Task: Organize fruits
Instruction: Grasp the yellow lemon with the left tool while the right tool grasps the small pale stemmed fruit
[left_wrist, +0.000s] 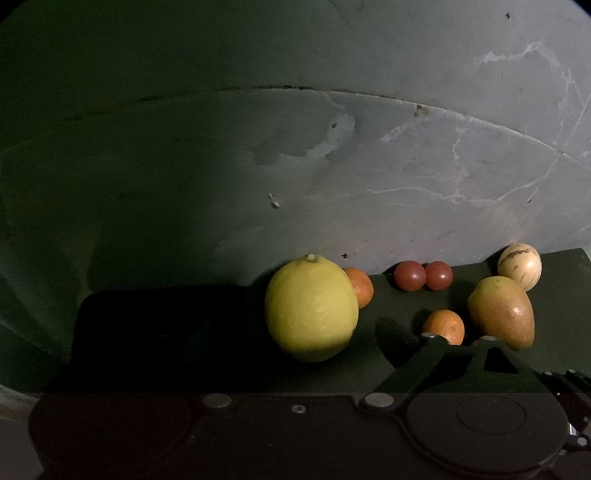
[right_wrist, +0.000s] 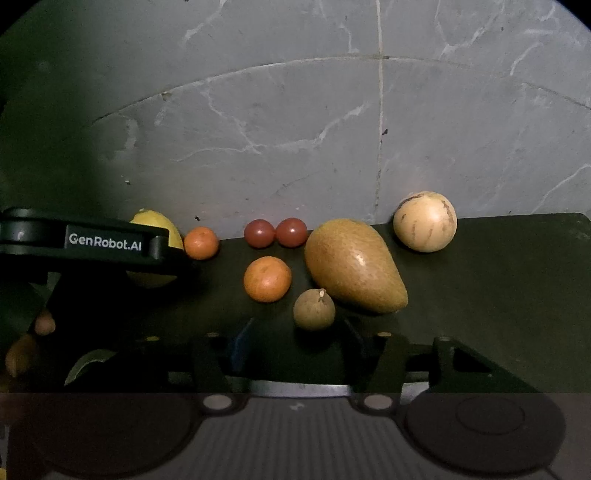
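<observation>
A big yellow lemon stands on the dark mat between the fingers of my left gripper. Its right finger stands a small gap off the lemon, and its left finger is lost in shadow. In the right wrist view that gripper's arm crosses in front of the lemon. My right gripper is open low over the mat, with a small brown fruit just ahead between its tips. Two oranges, two red tomatoes, a brown-green pear-shaped fruit and a pale striped round fruit lie on the mat.
A grey marble surface rises behind the mat's far edge. At the lower left of the right wrist view lie green leaves and small orange-brown fruits. The mat's right part is bare, and its left part is in deep shadow.
</observation>
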